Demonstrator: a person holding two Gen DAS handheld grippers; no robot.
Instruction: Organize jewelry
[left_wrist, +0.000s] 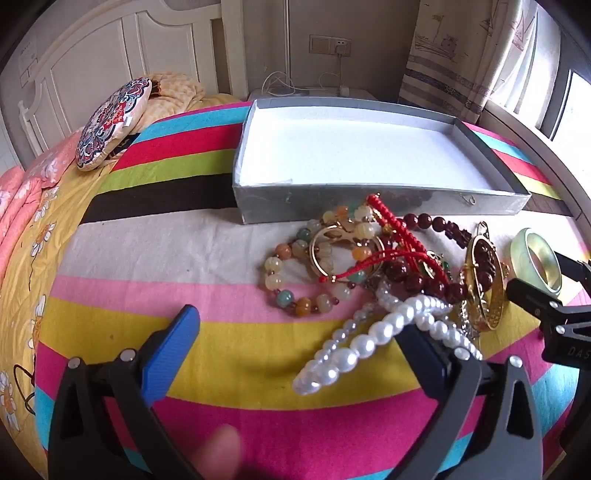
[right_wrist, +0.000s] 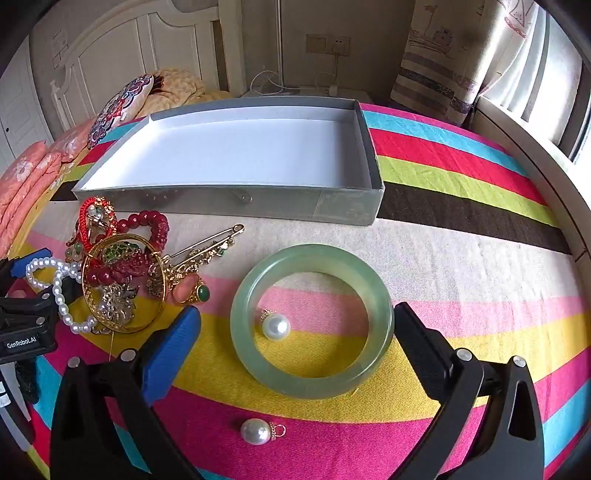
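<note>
An empty grey box (left_wrist: 369, 206) with a white lining stands on the striped bedspread; it also shows in the right wrist view (right_wrist: 229, 201). In front of it lies a tangled jewelry pile: a pastel bead bracelet (left_wrist: 280, 273), red cord and dark red beads (left_wrist: 413, 273), a gold pendant (left_wrist: 484, 273), a pearl strand (left_wrist: 369, 343). My left gripper (left_wrist: 295, 332) is open just before the pile, its right finger under the pearls. My right gripper (right_wrist: 295, 332) is open around a green jade bangle (right_wrist: 310, 376). One pearl earring (right_wrist: 275, 326) lies inside the bangle, another (right_wrist: 256, 430) nearer me.
A gold brooch pin (right_wrist: 199, 251) and a green-stone ring (right_wrist: 197, 291) lie beside the pile. A patterned round cushion (left_wrist: 110, 125) and folded quilts lie at the far left of the bed. A bedside table with cables (left_wrist: 295, 90) stands behind the box; a window is on the right.
</note>
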